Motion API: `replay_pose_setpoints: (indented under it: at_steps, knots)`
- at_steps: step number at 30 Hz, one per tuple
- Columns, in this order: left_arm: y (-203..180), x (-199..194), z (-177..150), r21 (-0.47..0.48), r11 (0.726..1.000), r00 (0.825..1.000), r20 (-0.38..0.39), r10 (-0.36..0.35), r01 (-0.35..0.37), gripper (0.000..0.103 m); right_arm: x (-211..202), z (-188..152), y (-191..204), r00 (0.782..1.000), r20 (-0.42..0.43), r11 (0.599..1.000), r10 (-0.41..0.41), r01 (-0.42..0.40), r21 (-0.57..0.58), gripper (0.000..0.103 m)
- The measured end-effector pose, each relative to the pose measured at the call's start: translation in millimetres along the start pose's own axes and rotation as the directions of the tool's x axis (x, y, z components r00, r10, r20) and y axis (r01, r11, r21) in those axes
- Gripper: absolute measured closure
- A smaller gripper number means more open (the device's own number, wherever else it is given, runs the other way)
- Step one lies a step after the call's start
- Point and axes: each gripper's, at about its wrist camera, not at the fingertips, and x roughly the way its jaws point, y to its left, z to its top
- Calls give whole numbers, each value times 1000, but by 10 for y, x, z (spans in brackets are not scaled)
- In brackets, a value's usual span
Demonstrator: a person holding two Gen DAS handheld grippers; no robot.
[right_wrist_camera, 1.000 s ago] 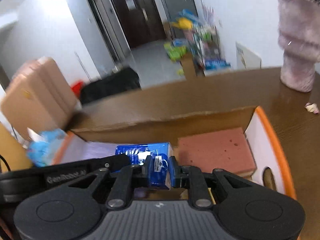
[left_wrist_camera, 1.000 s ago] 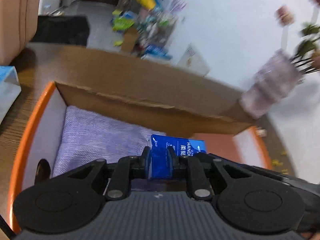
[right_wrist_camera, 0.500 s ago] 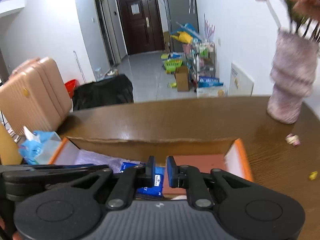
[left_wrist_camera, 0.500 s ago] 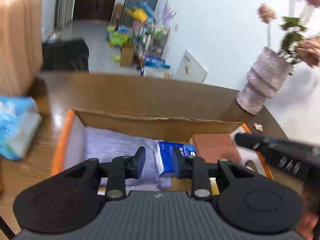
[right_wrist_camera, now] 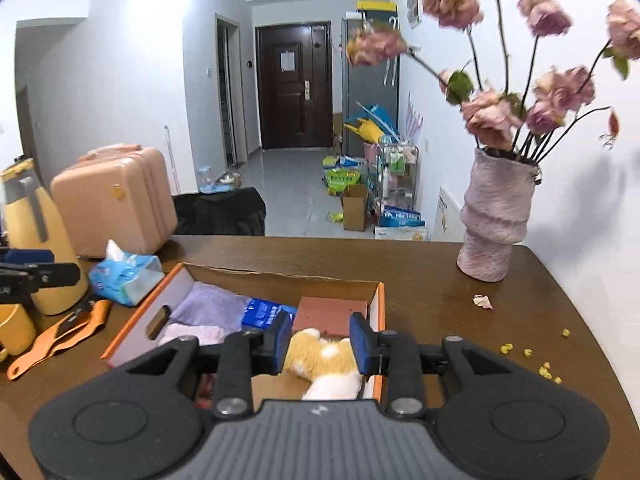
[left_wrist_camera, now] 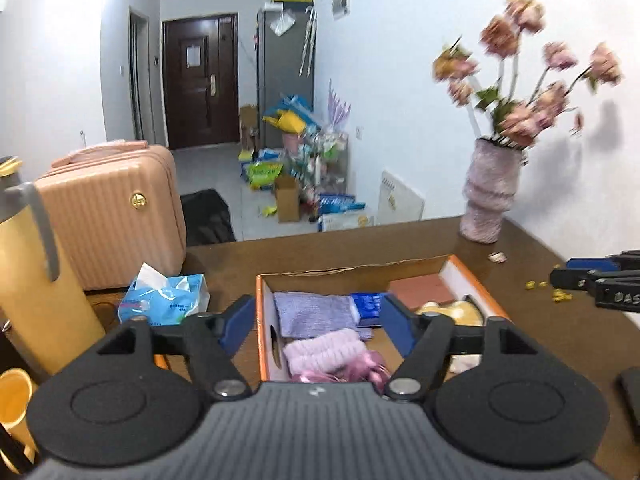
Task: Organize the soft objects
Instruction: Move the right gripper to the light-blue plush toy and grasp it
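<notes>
**Both grippers above the box, jaws apart, nothing held**

Brown wooden table [right_wrist_camera: 400, 264] carries everything. On it stands an orange-rimmed cardboard box [left_wrist_camera: 259, 320], open at the top.

Contents of the box, largest first: a lilac folded cloth [left_wrist_camera: 312, 312] at the far left; a terracotta-coloured block [right_wrist_camera: 330, 316] at the far right; a yellow-and-white plush toy [right_wrist_camera: 324, 360] at the near right; a fuzzy pink item [left_wrist_camera: 324, 350] at the near left; a blue tissue packet [left_wrist_camera: 366, 306] lying between the cloth and the block, touching the cloth's edge. Further pink items at the box's near end are too hidden to identify.

Left of the box, on the table: a yellow jug [left_wrist_camera: 36, 292], a light-blue tissue pack [right_wrist_camera: 124, 270], an orange strap-like object [right_wrist_camera: 60, 336]. At the far right stands a mauve vase [right_wrist_camera: 494, 220] of pink flowers; small yellow crumbs [right_wrist_camera: 532, 356] lie near it.

Left gripper [left_wrist_camera: 316, 326]: jaws have just been opening and stand wide apart, empty, raised above the box. Right gripper [right_wrist_camera: 319, 344]: jaws have just been opening, a moderate gap, nothing clamped; the plush toy shows through the gap, lying below in the box.
</notes>
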Motion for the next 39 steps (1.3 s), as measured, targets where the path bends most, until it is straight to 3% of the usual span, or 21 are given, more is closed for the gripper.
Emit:
replay_pose_setpoints:
  at_steps: [2, 8, 14, 18, 21, 25, 30, 36, 39]
  knots:
    - [12, -299, -164, -13, 1000, 1000, 22, -6, 6, 23, -229, -103, 47, 1000, 30, 1000, 5, -5, -8, 63]
    - [41, -1103, -1044, -18, 999, 992, 118, 34, -32, 16, -873, -857, 241, 989, 135, 998, 57, -53, -36, 60]
    - [-40, -1760, -1959, -32, 998, 987, 151, -50, 55, 6, -1493, -1804, 541, 974, 203, 995, 101, -94, -44, 48]
    - [-120, -2055, -2349, -41, 994, 984, 154, -94, 101, 5, -1798, -2356, 748, 972, 208, 994, 107, -102, -37, 43]
    - [-110, -2155, -2518, -68, 987, 980, 142, -137, 147, 4, -1867, -2648, 885, 973, 166, 987, 160, -162, 0, 43]
    - [-122, -2127, -2594, -72, 985, 982, 115, -148, 156, 4, -1950, -2863, 1045, 974, 138, 984, 180, -179, -22, 43]
    - [-116, -1941, -2621, -91, 983, 985, 91, -148, 157, 4, -1907, -2834, 1023, 976, 141, 986, 166, -167, -4, 43]
    - [-134, -1222, -2522, -138, 979, 989, 10, -150, 150, 4, -1476, -2753, 860, 989, 75, 989, 129, -134, 65, 43]
    - [-151, -784, -2362, -159, 970, 982, -16, -186, 181, 4, -1178, -2635, 752, 991, 67, 985, 117, -124, 118, 43]
